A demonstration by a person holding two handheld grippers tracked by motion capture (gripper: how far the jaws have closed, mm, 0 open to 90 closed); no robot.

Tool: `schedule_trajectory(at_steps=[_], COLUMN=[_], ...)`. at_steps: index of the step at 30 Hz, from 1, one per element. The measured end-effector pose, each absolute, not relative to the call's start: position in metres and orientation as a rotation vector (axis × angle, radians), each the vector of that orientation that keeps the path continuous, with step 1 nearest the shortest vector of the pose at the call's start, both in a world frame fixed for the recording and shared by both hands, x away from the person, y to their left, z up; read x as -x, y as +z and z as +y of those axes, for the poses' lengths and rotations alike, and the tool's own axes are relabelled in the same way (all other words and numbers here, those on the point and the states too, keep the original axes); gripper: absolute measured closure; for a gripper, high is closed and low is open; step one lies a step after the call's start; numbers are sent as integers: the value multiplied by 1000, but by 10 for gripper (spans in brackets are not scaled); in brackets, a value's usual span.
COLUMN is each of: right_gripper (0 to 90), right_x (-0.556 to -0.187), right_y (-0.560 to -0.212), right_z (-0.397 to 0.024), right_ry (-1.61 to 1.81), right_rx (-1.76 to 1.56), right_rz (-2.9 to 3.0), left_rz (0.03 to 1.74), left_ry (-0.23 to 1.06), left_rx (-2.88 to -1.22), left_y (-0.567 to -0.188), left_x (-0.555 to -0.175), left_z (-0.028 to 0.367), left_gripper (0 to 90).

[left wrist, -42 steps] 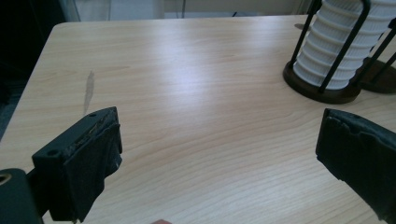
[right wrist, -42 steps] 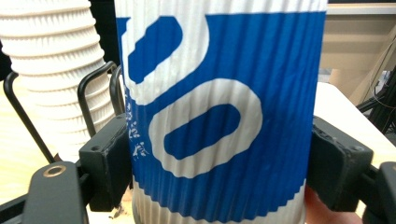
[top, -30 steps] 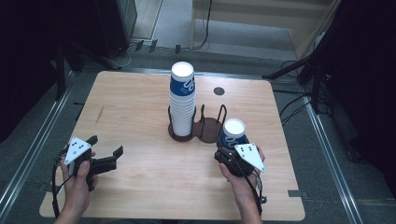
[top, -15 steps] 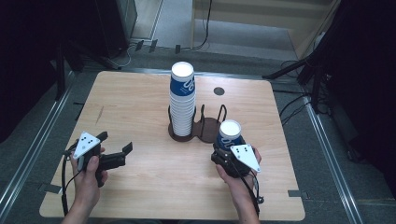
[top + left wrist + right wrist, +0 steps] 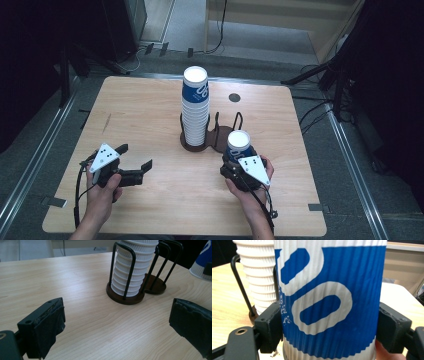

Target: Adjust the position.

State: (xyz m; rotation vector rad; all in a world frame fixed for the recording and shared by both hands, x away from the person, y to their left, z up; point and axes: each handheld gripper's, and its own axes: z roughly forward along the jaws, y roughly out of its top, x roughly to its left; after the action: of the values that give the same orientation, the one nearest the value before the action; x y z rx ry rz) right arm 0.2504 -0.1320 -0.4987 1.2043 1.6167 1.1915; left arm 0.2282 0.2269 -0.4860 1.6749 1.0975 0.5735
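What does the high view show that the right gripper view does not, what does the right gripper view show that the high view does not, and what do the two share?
High view alone: the whole table, the left gripper with jaws open over bare wood, both hands, and the holder's vacant second ring.

Right gripper view alone: the ribbed surface and blue-and-white print of the held cup up close, with a black pad pressed on each side.

Both: the cup in the right gripper, the stack of cups in its wire holder, and the wooden tabletop.
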Motion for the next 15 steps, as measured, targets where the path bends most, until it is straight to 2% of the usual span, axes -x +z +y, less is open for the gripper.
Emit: schedule_trajectory(at_steps=[15], right_gripper=[192], right_x=[-246], right_y=[-505], right_z=[-111], right_ry=[1138], right_rx=[-1094], right_rz=[1666], left_rz=[1000], left_ry=[482], left_rx=[-1730], left_y=[-480], left_x=[-229], left_z=[208], left_gripper=[12])
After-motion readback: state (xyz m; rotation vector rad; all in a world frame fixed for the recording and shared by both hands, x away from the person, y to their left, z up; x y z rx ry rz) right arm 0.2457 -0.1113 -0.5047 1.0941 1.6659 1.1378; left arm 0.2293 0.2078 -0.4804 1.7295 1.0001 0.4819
